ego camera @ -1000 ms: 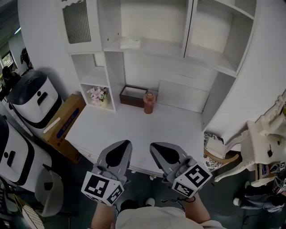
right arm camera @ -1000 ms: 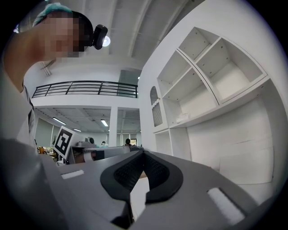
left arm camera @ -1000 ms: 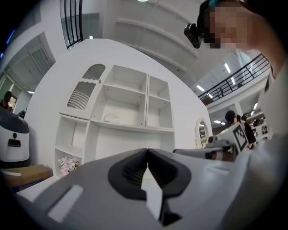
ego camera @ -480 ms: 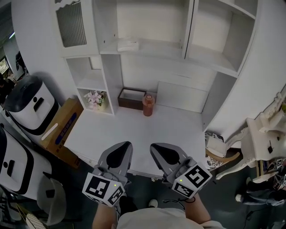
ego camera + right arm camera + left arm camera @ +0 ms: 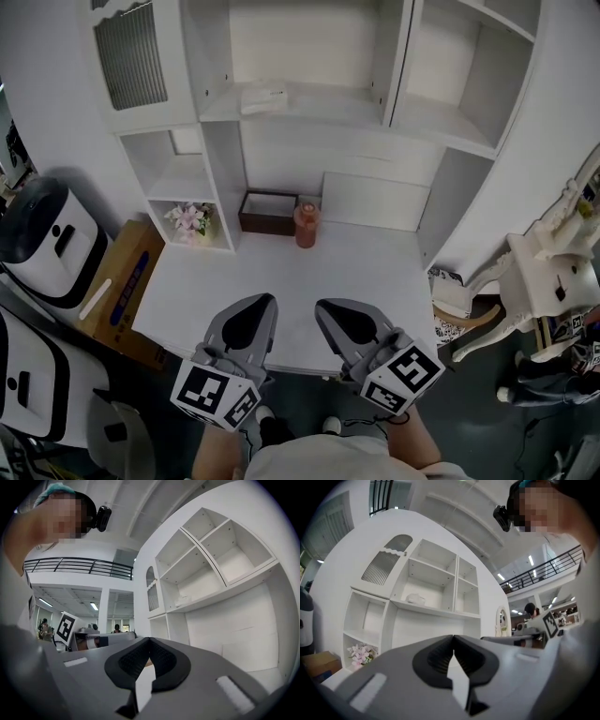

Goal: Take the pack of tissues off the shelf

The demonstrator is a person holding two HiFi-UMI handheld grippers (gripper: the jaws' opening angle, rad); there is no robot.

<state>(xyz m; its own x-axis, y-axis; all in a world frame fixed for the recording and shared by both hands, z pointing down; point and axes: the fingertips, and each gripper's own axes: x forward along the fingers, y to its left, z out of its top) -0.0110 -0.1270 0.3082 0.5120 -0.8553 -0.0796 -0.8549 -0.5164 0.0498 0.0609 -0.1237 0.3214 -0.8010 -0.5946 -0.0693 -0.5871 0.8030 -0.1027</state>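
We have stepped nearer the shelf (image 5: 319, 105); tissues (image 5: 264, 97) lie well beyond left gripper (image 5: 253, 307) and right gripper (image 5: 339, 311), fingers (image 5: 435, 659) pressed together, empty, over the surface (image 5: 375, 272) edge.

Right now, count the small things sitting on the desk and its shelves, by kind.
Tissue pack: 1
Flower bunch: 1
Brown tray: 1
Orange jar: 1
Total: 4
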